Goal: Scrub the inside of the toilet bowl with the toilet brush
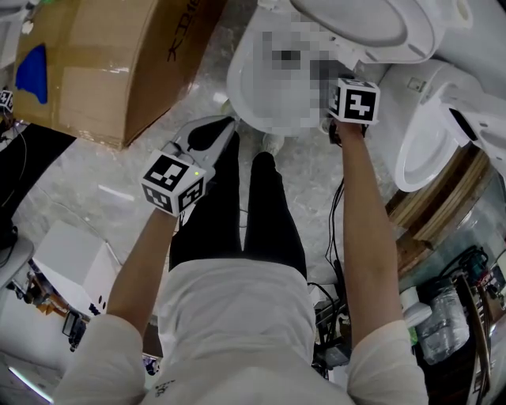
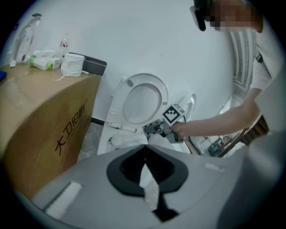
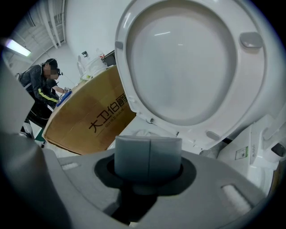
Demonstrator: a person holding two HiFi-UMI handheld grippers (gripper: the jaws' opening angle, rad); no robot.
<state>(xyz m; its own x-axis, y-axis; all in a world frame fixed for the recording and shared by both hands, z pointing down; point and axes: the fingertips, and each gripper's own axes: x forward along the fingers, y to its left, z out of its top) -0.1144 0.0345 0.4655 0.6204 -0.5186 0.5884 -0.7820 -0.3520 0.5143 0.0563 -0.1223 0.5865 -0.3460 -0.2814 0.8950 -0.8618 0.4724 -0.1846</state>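
The white toilet bowl [image 1: 239,79] lies ahead of me with its lid [image 1: 371,24] raised; the lid [image 3: 187,67] fills the right gripper view. My right gripper [image 1: 336,111] is over the bowl's right side, shut on a grey block-shaped handle [image 3: 148,154] that I take for the toilet brush's; the brush head is hidden. From the left gripper view, the right gripper [image 2: 152,129] hovers just in front of the lid [image 2: 140,100]. My left gripper [image 1: 215,133] hangs back near the bowl's front left, shut, with nothing between its black pads [image 2: 127,172].
A big cardboard box [image 1: 111,63] stands left of the toilet, with bags and bottles on top [image 2: 67,62]. A second toilet [image 1: 427,142] is at the right. A white tufted thing [image 2: 117,141] lies at the bowl's left rim. A person [image 3: 42,89] stands behind the box.
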